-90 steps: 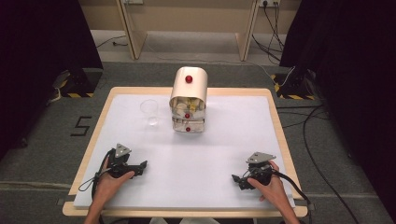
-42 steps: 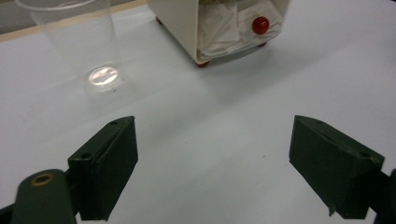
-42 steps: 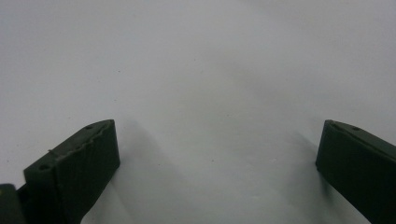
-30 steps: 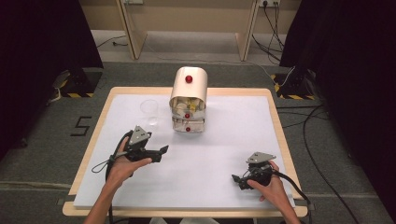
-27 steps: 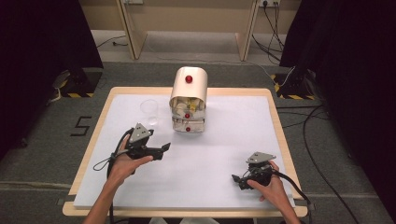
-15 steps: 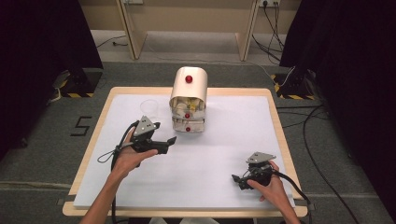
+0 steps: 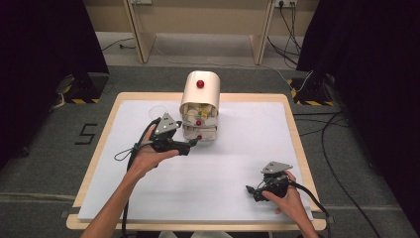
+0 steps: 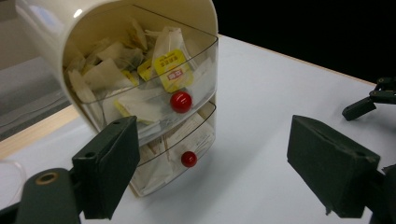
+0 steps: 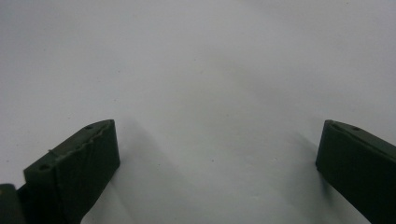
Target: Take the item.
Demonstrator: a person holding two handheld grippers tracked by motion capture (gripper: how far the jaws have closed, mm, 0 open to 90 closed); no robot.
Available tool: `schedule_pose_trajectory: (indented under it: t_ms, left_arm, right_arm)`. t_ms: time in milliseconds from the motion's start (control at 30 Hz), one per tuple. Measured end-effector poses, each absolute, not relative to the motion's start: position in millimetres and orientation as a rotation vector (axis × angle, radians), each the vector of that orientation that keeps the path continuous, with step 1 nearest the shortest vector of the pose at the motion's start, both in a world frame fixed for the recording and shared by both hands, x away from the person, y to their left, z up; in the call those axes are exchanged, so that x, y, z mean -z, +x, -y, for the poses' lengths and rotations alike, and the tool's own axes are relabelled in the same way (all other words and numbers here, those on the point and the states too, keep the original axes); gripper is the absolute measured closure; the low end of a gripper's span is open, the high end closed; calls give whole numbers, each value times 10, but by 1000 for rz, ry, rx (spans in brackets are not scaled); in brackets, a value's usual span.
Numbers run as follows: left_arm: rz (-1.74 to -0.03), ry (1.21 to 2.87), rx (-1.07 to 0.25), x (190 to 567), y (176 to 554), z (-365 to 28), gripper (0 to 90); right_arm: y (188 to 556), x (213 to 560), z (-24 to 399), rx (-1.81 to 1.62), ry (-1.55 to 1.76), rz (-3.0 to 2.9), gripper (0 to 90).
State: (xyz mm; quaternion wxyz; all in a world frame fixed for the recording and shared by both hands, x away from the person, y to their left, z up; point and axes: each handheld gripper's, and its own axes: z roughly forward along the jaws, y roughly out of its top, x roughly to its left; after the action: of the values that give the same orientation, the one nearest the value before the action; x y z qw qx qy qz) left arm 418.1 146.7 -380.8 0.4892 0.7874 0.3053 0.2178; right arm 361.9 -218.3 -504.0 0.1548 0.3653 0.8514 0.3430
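A cream, round-topped drawer box [image 7: 200,94] stands at the back middle of the white table [image 7: 247,148]. Its two clear drawers hold tea bags and paper packets. The upper drawer has a red knob [image 8: 180,101], the lower drawer a red knob [image 8: 188,159], and both drawers look pushed in. My left gripper [image 7: 192,144] hovers just in front of the box's lower left, open, its jaws wide apart around empty air [image 8: 219,172]. My right gripper [image 7: 251,190] rests open near the front right of the table, with bare tabletop between its jaws [image 9: 217,163].
A clear glass [image 7: 158,108] stands left of the box, partly hidden behind my left gripper; its rim [image 8: 9,179] shows at the lower left of the left gripper view. The table has a wooden border [image 7: 292,124]. Cables lie on the floor to the right.
My left gripper has moved away from the front left of the table, forward and to the right, up to the drawer box. The right gripper has stayed put.
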Motion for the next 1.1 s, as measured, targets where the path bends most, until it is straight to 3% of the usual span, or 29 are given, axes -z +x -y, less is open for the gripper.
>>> schedule_pose_trajectory:
  t_ms: [1100]
  left_arm:
    - [-745, 1939, -477, 3743, 4681, -1227, 160]
  right_arm:
    - [3619, 5040, 2182, -985, 1049, -2438, 1]
